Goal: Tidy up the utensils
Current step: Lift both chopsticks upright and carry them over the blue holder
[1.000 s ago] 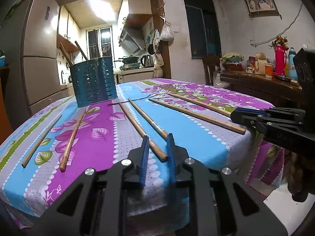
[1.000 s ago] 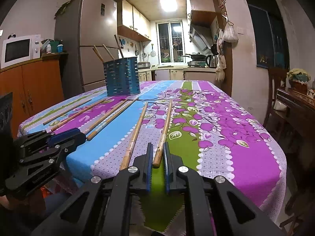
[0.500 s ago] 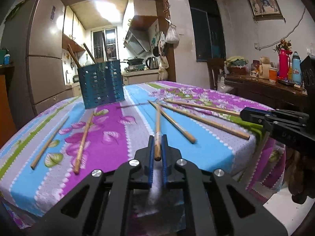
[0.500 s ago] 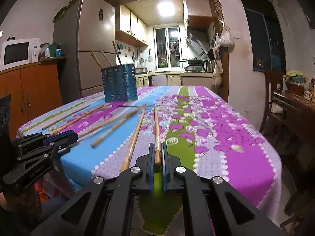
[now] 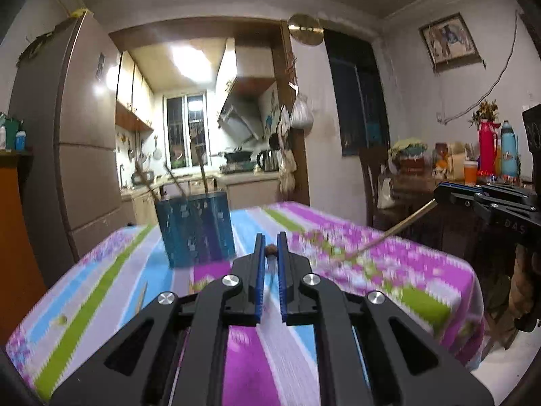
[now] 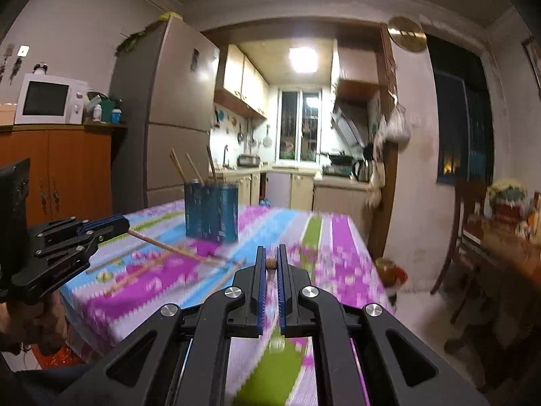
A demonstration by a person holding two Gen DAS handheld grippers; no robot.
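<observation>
Up close, the left gripper (image 5: 271,249) is clamped on a chopstick (image 5: 271,249), its butt end showing between the blue pads. Likewise the right gripper (image 6: 270,264) pinches another chopstick (image 6: 270,264) end-on. Further ahead and to the left of each gripper, the blue utensil holder (image 6: 211,212) stands upright on the floral tablecloth (image 6: 324,247), with three sticks leaning inside it.

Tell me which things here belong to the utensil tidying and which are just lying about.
Job in hand:
left gripper and right gripper, each shut on a chopstick
blue utensil holder
loose chopsticks on the table

Lying about:
microwave
kettle
red thermos
fridge
</observation>
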